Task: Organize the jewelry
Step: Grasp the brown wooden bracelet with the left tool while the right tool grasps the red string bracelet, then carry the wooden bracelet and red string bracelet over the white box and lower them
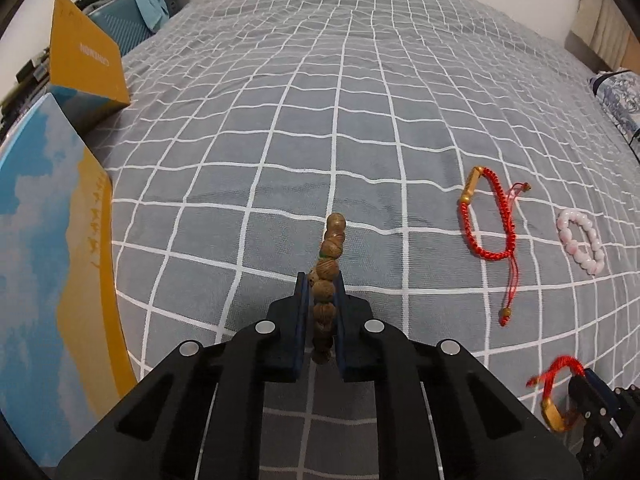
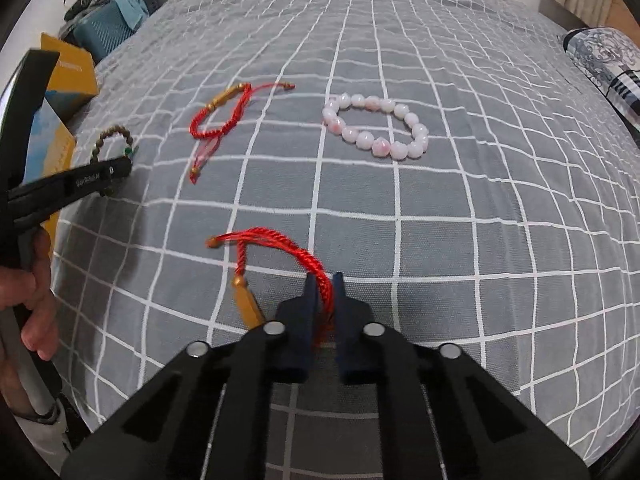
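Note:
My left gripper (image 1: pixel 322 284) is shut on a brown wooden bead bracelet (image 1: pixel 330 256) and holds it edge-on above the bed. The same bracelet (image 2: pixel 105 140) shows at the left of the right wrist view. My right gripper (image 2: pixel 324 284) is shut on a red cord bracelet with a gold tube (image 2: pixel 276 252); it also shows at the lower right of the left wrist view (image 1: pixel 554 392). A second red braided bracelet with a gold tube (image 1: pixel 490 216) (image 2: pixel 220 118) lies on the bed. A pink bead bracelet (image 1: pixel 580 240) (image 2: pixel 376 126) lies to its right.
The grey checked bedspread (image 1: pixel 320 120) covers the bed. A blue and yellow box (image 1: pixel 48 264) stands at the left edge, with a yellow box (image 1: pixel 86 60) behind it. A patterned pillow (image 1: pixel 618 100) lies at the far right. Clutter sits at the far left corner (image 1: pixel 128 4).

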A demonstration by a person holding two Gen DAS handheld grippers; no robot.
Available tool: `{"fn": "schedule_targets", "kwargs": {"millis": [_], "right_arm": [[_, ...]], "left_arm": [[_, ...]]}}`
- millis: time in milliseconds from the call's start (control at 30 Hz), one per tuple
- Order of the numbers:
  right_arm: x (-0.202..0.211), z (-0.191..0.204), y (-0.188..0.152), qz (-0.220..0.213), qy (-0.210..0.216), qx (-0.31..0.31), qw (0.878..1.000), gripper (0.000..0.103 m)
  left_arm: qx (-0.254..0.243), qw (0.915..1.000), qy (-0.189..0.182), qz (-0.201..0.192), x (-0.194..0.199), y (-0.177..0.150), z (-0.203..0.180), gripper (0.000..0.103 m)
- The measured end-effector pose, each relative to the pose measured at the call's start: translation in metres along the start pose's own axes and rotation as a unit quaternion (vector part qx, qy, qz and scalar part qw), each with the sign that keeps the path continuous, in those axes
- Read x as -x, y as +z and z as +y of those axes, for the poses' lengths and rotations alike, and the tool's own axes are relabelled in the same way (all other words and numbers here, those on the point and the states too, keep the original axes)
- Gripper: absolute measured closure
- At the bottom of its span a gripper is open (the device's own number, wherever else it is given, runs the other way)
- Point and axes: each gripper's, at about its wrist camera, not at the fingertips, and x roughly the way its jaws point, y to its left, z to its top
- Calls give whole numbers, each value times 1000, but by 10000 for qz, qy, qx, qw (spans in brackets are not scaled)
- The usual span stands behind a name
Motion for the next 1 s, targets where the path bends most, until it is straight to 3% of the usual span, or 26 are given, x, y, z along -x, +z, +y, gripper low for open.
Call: {"fn": "schedule_targets", "kwargs": {"millis": [167,700,1000], "right_arm": [[15,-3,2,-283,39,-79,9996,99],[23,-2,5,-423,-16,-88,9991,99],[49,5,18,-695,-30,-116,9975,99]], "left_arm": [[-4,9999,-122,-63,9,-1,-1,93],[1,9992,-374,-151,27,1,-1,93],[15,9984,-505,-272,69,3,13,93]]}}
